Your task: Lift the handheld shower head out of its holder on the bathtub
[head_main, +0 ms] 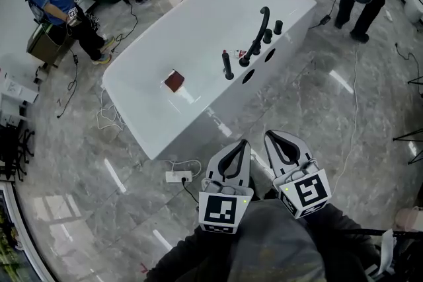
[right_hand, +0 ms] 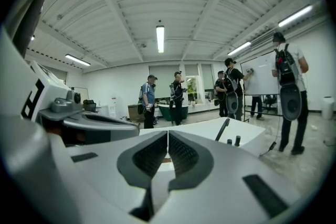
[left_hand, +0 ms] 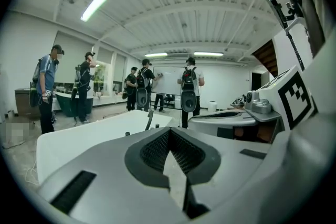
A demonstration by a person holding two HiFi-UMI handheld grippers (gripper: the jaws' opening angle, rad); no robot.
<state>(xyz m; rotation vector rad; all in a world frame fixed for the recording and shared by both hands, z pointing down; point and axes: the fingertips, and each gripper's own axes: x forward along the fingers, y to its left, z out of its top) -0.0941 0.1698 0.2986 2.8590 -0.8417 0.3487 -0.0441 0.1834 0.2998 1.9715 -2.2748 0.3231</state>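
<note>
- The bathtub [head_main: 198,23] stands in the middle of the floor. The handheld shower head [head_main: 227,66] stands upright in its holder on the bathtub's right long rim, so it is not lifted yet
- The tall curved spout [head_main: 263,20] and the knobs [head_main: 277,27] stand farther along the same rim (the shower head is the fitting nearest to the person)
- The left gripper [head_main: 242,142] and the right gripper [head_main: 270,135] hang side by side over the floor, well apart from the bathtub's near end, both pointing toward it
- Both have the jaws pressed together with nothing between. I judge this is only a carrying posture, since one must spread before it can take the shower head
</note>
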